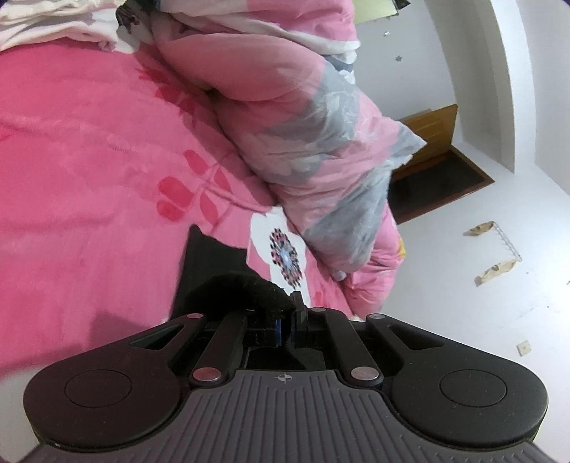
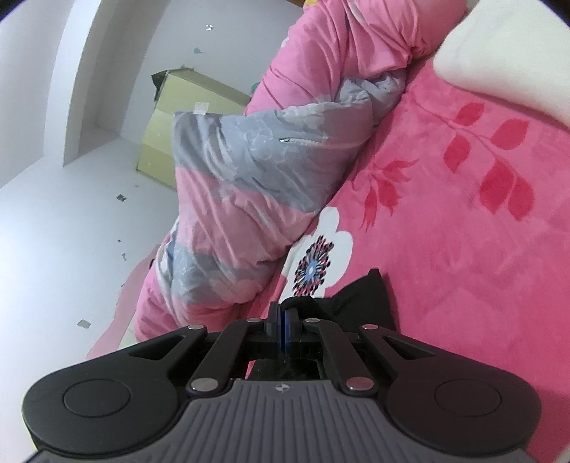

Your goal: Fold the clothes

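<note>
The black garment (image 1: 210, 270) is a dark, soft cloth with no pattern that can be made out. It lies low over the pink blanket (image 1: 89, 149) of the bed, at the tips of both tools, and its edge is bunched into a thick roll where it meets them. In the left wrist view one pointed corner stands up toward the left; in the right wrist view (image 2: 359, 302) a similar corner points to the upper right.

The left gripper (image 1: 290, 306) has its jaws pressed together on the rolled edge of the cloth. The right gripper (image 2: 283, 313) is also pressed together, with a small fold of the same cloth pinched at its tip.

The pink blanket carries red leaf prints and one white flower (image 2: 322, 256) with a dark patterned centre, just beyond the garment. A rolled quilt (image 1: 313, 135), pink and grey with pale flowers, lies along the edge of the bed beside it.

A cardboard box (image 2: 185, 117) stands on the white floor (image 2: 71, 220) behind the quilt; its flaps are open, but what is inside cannot be seen. This box shows only in the right wrist view. Only the left wrist view shows a wooden cabinet (image 1: 433, 131) with a dark mat in front of it, and a pile of pale bedding (image 1: 60, 25) at the top of the bed.
</note>
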